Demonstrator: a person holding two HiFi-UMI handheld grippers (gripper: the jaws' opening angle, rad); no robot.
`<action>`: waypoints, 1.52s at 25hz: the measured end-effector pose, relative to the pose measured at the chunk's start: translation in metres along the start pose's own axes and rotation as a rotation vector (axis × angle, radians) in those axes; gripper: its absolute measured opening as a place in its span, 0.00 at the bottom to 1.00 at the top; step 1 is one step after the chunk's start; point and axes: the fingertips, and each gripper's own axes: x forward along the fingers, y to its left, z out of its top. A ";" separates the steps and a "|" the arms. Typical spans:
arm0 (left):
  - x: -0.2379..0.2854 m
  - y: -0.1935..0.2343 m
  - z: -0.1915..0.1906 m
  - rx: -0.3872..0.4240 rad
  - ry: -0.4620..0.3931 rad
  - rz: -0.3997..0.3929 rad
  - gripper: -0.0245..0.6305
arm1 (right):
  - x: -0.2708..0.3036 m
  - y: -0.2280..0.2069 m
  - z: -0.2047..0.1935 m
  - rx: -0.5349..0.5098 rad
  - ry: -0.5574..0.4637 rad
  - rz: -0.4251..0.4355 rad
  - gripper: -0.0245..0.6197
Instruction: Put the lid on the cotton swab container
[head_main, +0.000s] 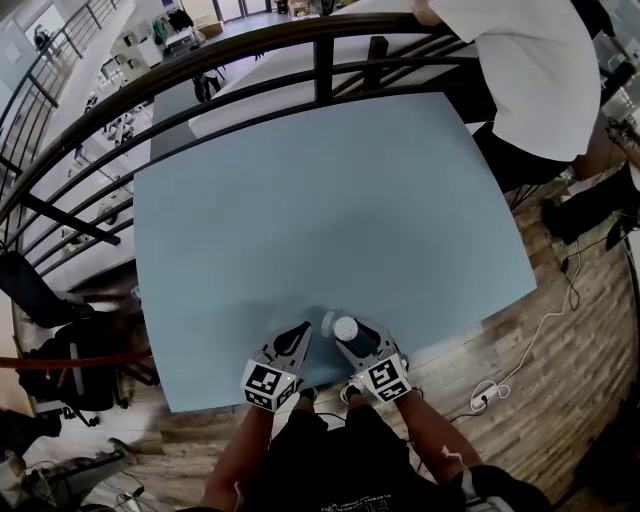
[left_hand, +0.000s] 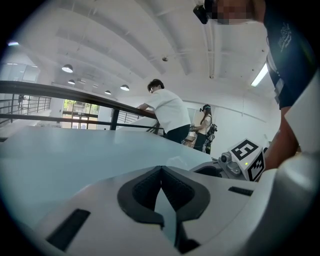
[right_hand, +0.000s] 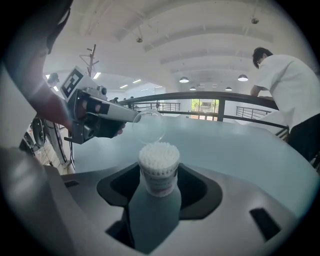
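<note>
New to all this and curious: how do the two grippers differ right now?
The left gripper pinches a thin clear lid; the right gripper clasps the open cotton swab container. The left's jaws are nearly together, the right's stand wider apart. Both meet at the table edge.

Left hand-held gripper (head_main: 302, 333) pinched on lid (right_hand: 148, 127), right hand-held gripper (head_main: 352, 342) clamping cotton swab container (right_hand: 158, 170), side by side

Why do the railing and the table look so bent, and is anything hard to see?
Head view: the wide lens bows the railing and the table edges. Left gripper view: dark rounded corners. Right gripper view: the cotton swab container is sharp; the clear lid nearly vanishes against the table.
</note>
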 end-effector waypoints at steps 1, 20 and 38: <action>0.000 -0.002 0.001 0.003 -0.001 -0.002 0.06 | 0.000 0.000 0.000 -0.001 -0.002 -0.001 0.42; 0.019 -0.056 0.012 0.043 0.004 -0.113 0.06 | 0.003 0.000 0.001 0.004 -0.012 -0.007 0.42; 0.041 -0.067 -0.013 0.070 0.095 -0.140 0.06 | 0.003 -0.001 -0.002 -0.010 -0.021 0.004 0.42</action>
